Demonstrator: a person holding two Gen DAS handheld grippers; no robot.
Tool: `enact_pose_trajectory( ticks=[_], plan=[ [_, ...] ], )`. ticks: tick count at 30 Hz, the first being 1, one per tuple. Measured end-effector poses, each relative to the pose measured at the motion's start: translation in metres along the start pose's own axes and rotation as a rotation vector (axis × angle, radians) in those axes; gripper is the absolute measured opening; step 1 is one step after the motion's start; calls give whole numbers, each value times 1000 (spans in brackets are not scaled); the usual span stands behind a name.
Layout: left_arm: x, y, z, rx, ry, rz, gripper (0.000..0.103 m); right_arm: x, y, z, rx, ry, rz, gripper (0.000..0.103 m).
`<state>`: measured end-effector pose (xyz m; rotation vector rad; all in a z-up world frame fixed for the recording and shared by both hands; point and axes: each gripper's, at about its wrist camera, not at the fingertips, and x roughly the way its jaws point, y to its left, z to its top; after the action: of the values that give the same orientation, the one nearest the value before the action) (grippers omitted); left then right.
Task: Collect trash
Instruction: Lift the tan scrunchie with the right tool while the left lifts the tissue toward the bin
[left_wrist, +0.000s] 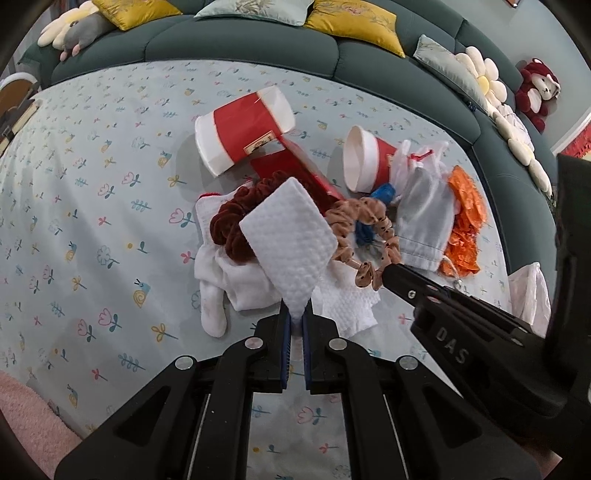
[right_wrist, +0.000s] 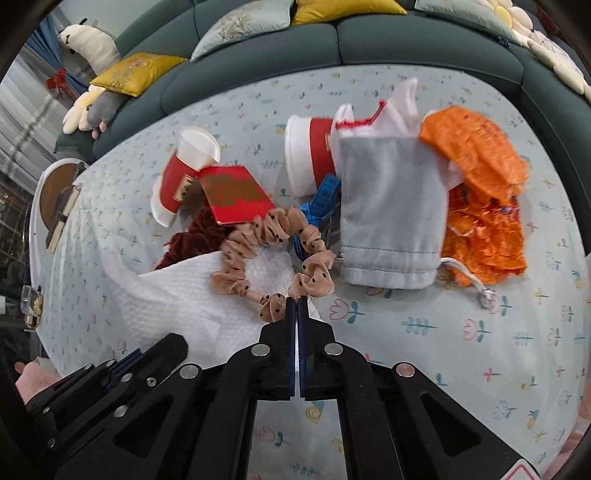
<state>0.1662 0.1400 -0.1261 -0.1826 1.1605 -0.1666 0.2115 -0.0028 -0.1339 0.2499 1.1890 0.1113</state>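
A pile lies on the flowered bed sheet. My left gripper is shut on a corner of a white paper towel and holds it lifted over the pile. My right gripper is shut on the tan dotted scrunchie; it also shows in the left wrist view. The pile holds two red-and-white paper cups, a red packet, an orange wrapper, a grey drawstring pouch, a dark red scrunchie and a blue ribbon.
A dark green padded headboard with yellow and pale cushions curves behind the bed. Plush toys sit at its ends. More white tissue and cloth lies under the pile. A thin plastic bag lies at the right edge.
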Motion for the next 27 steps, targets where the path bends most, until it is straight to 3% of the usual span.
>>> enact_pose_trajectory(
  ticks=[13, 27],
  plan=[
    [-41, -48, -9, 79, -58, -25, 5, -88, -40, -15, 18, -151, -33, 1],
    [-81, -152, -32, 265, -130, -79, 5, -179, -111, -43, 72, -289, -126, 1]
  ],
)
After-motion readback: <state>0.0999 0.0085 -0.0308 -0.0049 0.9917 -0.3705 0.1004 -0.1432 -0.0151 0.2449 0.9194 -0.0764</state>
